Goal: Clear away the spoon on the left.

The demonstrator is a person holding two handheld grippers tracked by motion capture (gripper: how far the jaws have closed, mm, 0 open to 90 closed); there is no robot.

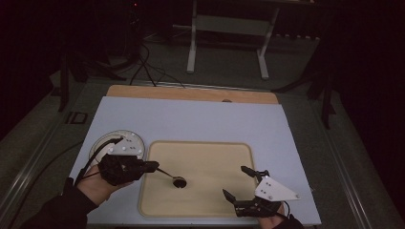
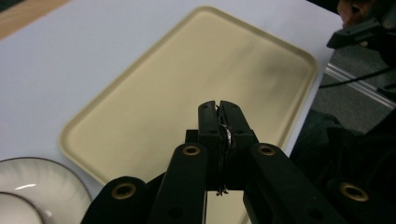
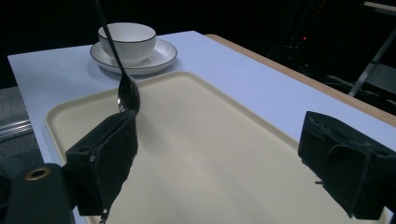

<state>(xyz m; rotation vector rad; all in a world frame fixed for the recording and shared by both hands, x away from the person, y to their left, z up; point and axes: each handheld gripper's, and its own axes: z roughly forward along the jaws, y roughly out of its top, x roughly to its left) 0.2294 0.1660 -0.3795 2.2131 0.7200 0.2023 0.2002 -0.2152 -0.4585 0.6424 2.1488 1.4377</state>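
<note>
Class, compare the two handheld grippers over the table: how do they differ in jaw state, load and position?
The left gripper has its jaws shut on a spoon; the right gripper has its jaws wide open, with nothing between them. The left gripper reaches in over the tray's left edge, beside the plate; the right gripper sits at the tray's near right corner. Both are black and handheld.

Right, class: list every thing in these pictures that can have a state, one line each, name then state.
Left gripper: jaws shut on the spoon's handle.
Spoon: held, its head low over the tray.
Right gripper: jaws open, holding nothing, over the tray.
Tray: flat on the table, nothing lying in it.
Bowl: upright on the saucer.
Saucer: flat on the table.
</note>
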